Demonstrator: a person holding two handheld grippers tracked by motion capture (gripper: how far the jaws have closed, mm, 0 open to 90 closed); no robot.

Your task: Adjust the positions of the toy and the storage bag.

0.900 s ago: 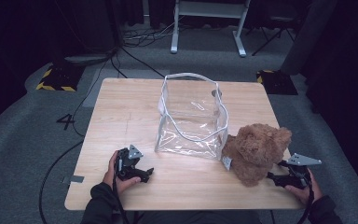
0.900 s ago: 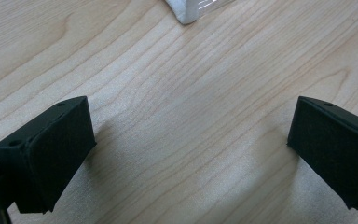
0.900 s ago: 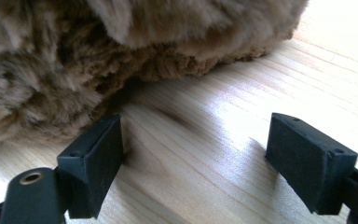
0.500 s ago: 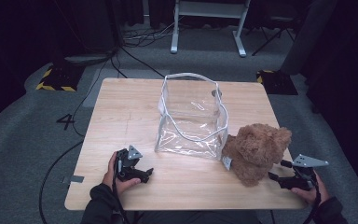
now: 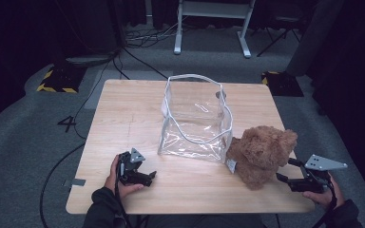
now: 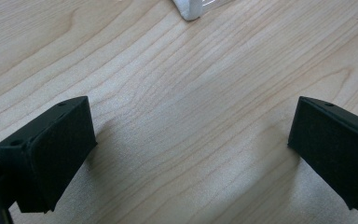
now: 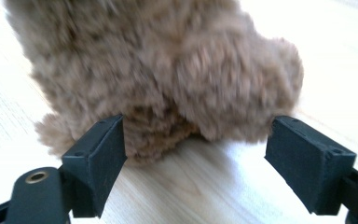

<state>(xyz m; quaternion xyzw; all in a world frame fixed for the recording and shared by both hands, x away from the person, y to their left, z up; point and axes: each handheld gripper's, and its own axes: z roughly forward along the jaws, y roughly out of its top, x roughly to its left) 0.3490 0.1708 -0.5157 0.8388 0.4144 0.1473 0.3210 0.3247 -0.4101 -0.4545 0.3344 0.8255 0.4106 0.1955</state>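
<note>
Your right gripper (image 5: 286,171) has its jaws spread wide with nothing pinched between them; in the right gripper view the two black pads stand well apart and the brown teddy bear (image 7: 163,70) sits just beyond them, its fur reaching down close to the left pad but not squeezed by either. Seen from above, that gripper lies low at the near right corner of the wooden table (image 5: 123,109), pointing left toward the bear (image 5: 261,154), with your right hand (image 5: 321,192) wrapped round its back end just past the table's edge. Your left gripper (image 5: 145,176) also has its jaws wide apart and holds nothing: in the left gripper view (image 6: 191,140) bare wood grain lies between the pads, and a white-edged corner of the clear bag (image 6: 193,7) shows at the far end. From above, your left hand (image 5: 119,175) rests that gripper on the near left part of the table, pointing right, well apart from the bear. The bear sits upright at the near right, its left side touching the near right corner of the clear plastic bag (image 5: 195,118), which stands open-topped in the middle of the table. A white tag (image 5: 230,165) sticks out at the bear's base beside the bag.
</note>
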